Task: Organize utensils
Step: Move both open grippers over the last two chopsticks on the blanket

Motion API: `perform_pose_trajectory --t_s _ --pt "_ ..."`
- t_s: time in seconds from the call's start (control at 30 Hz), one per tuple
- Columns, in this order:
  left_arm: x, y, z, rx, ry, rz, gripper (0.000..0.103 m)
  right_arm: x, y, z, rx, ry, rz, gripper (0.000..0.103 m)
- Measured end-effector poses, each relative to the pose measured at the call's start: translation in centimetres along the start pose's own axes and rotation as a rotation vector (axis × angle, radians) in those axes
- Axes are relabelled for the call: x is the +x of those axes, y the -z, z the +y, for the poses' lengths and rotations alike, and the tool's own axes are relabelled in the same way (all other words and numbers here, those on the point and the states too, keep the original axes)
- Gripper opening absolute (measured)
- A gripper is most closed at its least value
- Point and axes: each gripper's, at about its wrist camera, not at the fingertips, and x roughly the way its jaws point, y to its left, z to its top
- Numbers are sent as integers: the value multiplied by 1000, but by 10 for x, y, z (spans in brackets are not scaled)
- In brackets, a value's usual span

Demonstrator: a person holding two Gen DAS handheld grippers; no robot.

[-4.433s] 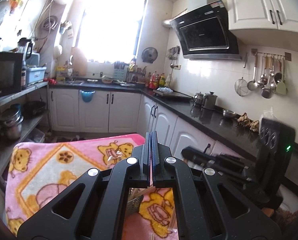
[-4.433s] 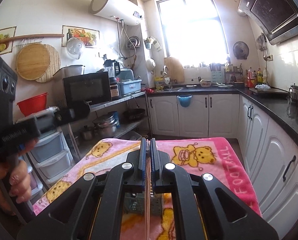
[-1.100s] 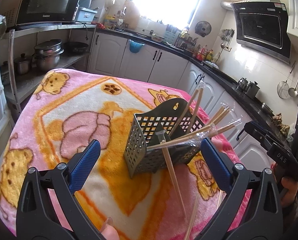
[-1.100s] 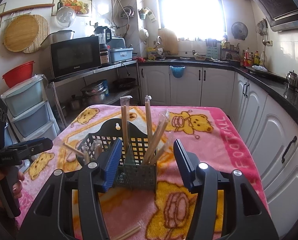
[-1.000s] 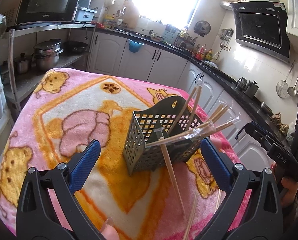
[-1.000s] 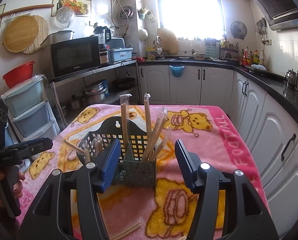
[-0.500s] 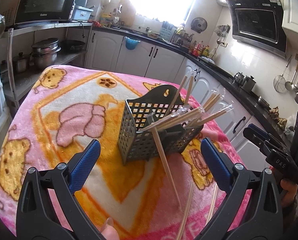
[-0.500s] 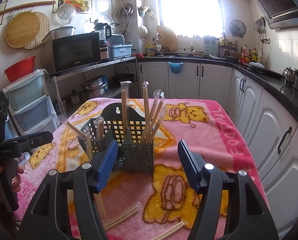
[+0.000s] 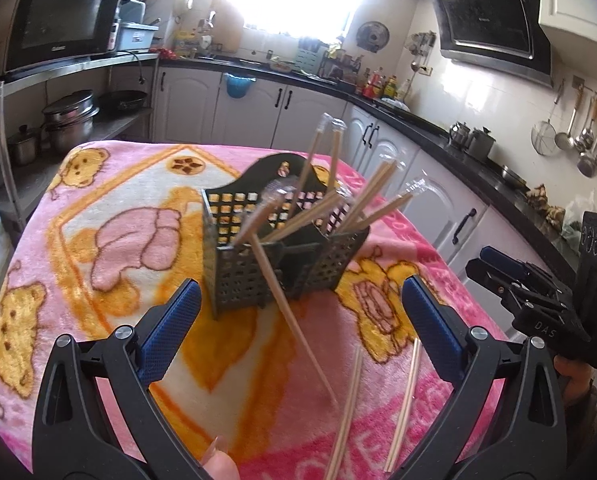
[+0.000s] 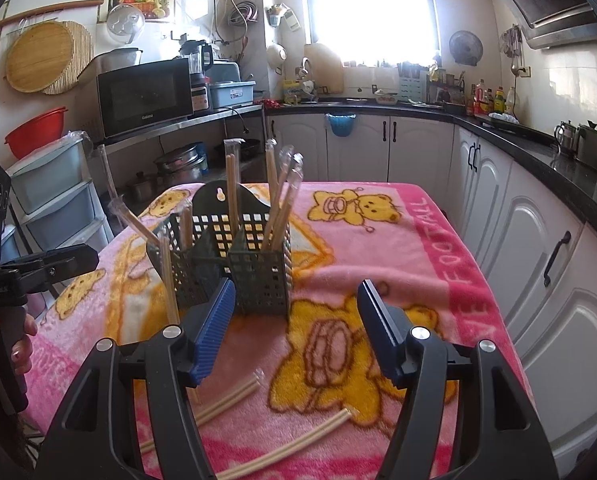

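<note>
A dark green slotted utensil basket [image 9: 258, 264] stands on the pink bear blanket [image 9: 98, 208]; it also shows in the right wrist view [image 10: 254, 272]. Several plastic-wrapped chopstick pairs [image 10: 282, 200] stand or lean in its compartments. One wrapped pair [image 9: 290, 316] leans out of the basket onto the blanket. Loose chopstick pairs [image 9: 404, 400] lie on the blanket in front; they also show in the right wrist view [image 10: 226, 400]. My left gripper [image 9: 300, 320] is open and empty, just before the basket. My right gripper [image 10: 296, 320] is open and empty, beside the basket.
The blanket covers a small table with edges close on all sides. White cabinets and a black counter [image 10: 538, 152] run along the right and back. A shelf with a microwave [image 10: 146, 96] and plastic drawers [image 10: 50, 200] stands left.
Both grippers were shut 4.4 s ago and are open now. Over the last second both pulled back a little, bringing the loose chopsticks on the blanket into view.
</note>
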Motion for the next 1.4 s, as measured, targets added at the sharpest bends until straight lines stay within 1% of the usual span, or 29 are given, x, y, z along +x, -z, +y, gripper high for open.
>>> perform_pose_trajectory --t_s 0.6,0.93,1.13,1.4 --pt "23 13 -50 103 46 57 93 -12 32 -40 56 46 52 61" --pt "53 20 -81 173 84 123 93 -17 48 -67 79 99 89 61" --pt "71 28 -95 225 84 165 93 -17 57 -80 105 123 108 61" --pt "94 41 -109 278 80 231 93 -10 77 -99 139 143 163 61"
